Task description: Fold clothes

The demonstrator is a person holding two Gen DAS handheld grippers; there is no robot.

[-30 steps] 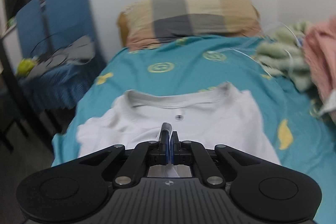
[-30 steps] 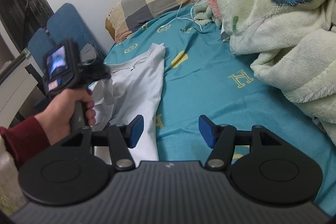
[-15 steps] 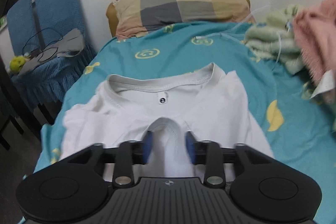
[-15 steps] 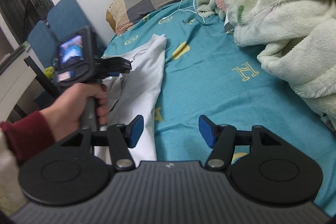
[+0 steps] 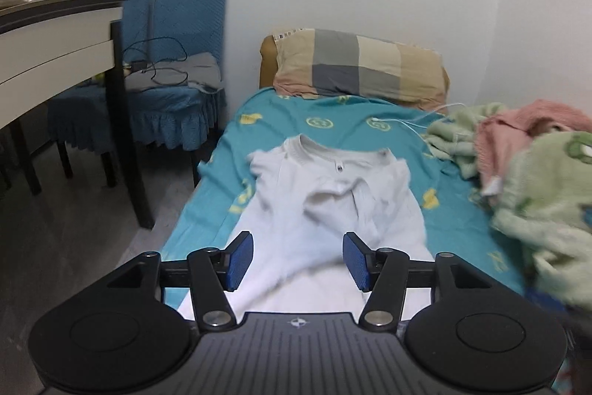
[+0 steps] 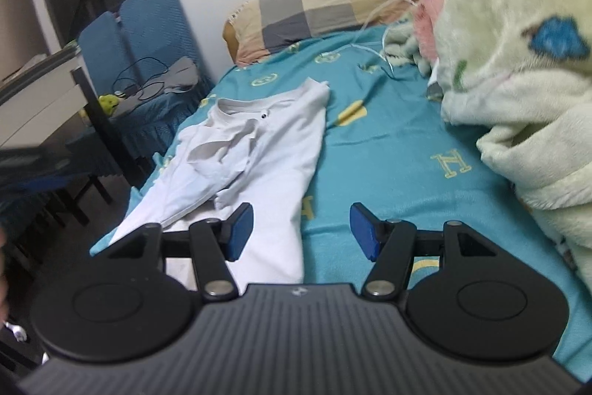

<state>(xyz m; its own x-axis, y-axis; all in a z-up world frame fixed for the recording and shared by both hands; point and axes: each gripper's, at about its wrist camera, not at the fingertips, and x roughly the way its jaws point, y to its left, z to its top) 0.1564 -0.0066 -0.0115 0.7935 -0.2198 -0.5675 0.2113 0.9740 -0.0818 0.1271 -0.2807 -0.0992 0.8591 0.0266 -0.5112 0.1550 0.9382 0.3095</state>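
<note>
A white T-shirt lies on the teal bed sheet, collar toward the pillow, both sleeves folded onto its middle. It also shows in the right wrist view, along the bed's left side. My left gripper is open and empty, held above the shirt's lower part. My right gripper is open and empty, over the shirt's right edge and the sheet.
A checked pillow lies at the head of the bed. A pile of green and pink blankets fills the bed's right side, with a white cable beside it. Blue chairs and a desk stand to the left.
My left gripper opened, let go of the shirt's sleeve and drew back and up. The sleeve now lies on the shirt's middle. My right gripper stayed open and pulled back a little.
</note>
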